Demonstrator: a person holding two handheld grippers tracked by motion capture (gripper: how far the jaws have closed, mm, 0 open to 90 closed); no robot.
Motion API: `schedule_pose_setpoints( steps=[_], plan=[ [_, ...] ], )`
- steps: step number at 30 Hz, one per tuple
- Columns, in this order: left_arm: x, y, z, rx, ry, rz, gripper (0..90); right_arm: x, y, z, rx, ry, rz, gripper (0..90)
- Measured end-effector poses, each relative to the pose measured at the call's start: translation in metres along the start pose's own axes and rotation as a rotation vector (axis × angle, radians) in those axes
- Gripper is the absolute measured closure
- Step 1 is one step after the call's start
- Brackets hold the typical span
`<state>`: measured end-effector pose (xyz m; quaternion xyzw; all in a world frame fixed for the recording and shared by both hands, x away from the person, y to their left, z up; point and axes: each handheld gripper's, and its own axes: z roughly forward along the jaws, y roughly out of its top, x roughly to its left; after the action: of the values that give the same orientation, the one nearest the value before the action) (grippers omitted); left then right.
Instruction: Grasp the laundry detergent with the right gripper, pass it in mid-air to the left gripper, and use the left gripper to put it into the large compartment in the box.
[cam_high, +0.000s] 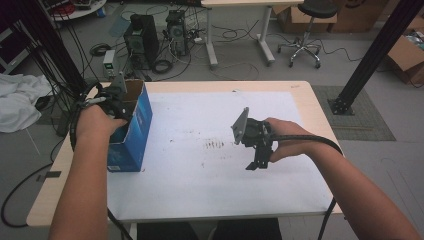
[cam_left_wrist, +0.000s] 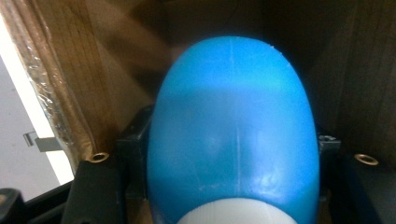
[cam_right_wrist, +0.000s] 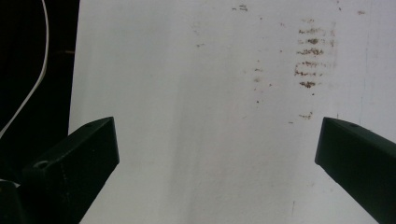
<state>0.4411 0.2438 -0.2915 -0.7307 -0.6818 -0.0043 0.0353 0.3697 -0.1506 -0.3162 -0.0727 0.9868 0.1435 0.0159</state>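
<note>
Left gripper (cam_high: 117, 102) is sunk in the open top of the blue cardboard box (cam_high: 131, 131), jaws clamped on a blue egg-shaped object (cam_left_wrist: 233, 130) inside it, likely to lift it out; right gripper (cam_high: 258, 162) hovers beside the box over the white sheet (cam_high: 200, 170), jaws wide and empty, apparently waiting.

Bright blue egg-shaped thing (cam_left_wrist: 236, 126) with a white end, between the black jaws of the left gripper (cam_high: 116, 98). Around it, brown cardboard inside a box (cam_high: 131, 131) blue on the outside. Under the black right gripper (cam_high: 258, 160), a white sheet (cam_high: 210, 150) speckled with rows of brown marks (cam_right_wrist: 310, 58).
</note>
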Motion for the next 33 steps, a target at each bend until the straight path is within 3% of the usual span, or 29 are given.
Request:
schedule_pose_setpoints(
  steps=[11,21,33],
  plan=[
    [-0.001,-0.002,-0.005,-0.013,-0.003,0.012,28.4,-0.001,-0.002,0.002,-0.005,0.0,0.003,0.0],
    [-0.003,-0.003,-0.017,-0.036,0.024,0.028,28.0,0.0,0.0,0.002,-0.006,-0.004,-0.001,0.0],
    [-0.002,-0.007,-0.038,-0.061,0.023,0.026,22.5,-0.001,0.0,0.002,-0.006,-0.005,0.001,0.0]
  ],
)
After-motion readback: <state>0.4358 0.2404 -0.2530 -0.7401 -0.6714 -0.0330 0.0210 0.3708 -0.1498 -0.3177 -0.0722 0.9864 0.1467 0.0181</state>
